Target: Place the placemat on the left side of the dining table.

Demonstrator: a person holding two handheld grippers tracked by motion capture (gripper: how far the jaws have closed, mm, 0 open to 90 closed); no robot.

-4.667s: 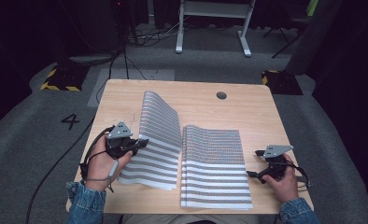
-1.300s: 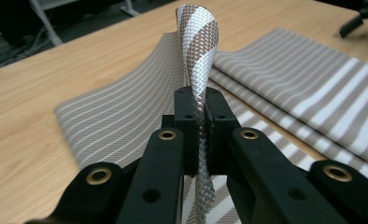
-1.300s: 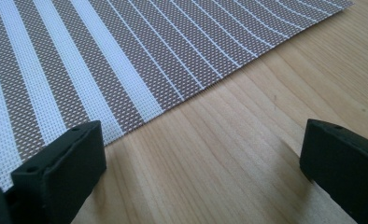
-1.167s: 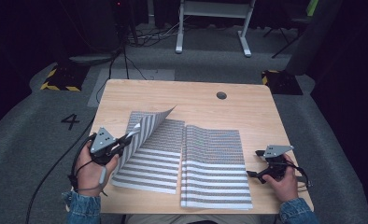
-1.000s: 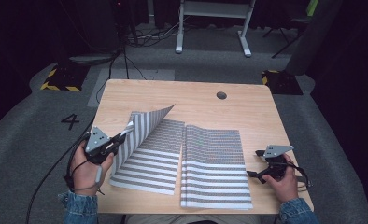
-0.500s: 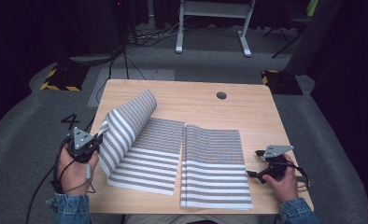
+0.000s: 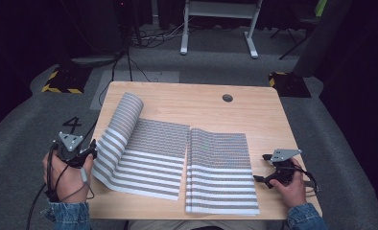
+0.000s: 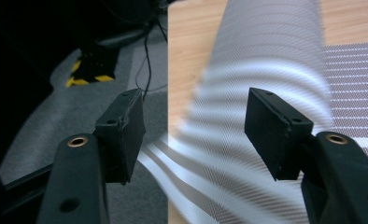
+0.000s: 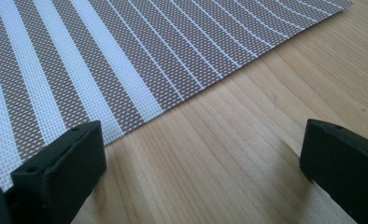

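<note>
**Left placemat let go mid-unfold, right one lying flat**

Two striped woven placemats lie side by side on the wooden table (image 7: 254, 115); the right placemat (image 7: 220, 172) is spread flat, its inner edge just beside its neighbour, which suggests it is already laid out as wanted; the left placemat (image 7: 144, 151) is flat over most of its width, but its outer left flap arches up in a curl, because the stiff weave holds a bend rather than dropping at once; the left gripper (image 7: 85, 154) sits off the table's left edge, just beside that flap; its jaws have just been opening and now stand wide apart, and in the left gripper view the blurred mat lies beyond the pads (image 8: 126, 130) with nothing pinched, so the flap is free to fall outward; the right gripper (image 7: 263, 181) rests on bare wood near the right placemat's outer edge, jaws spread and empty, apparently parked clear so as not to disturb the mat.
</note>
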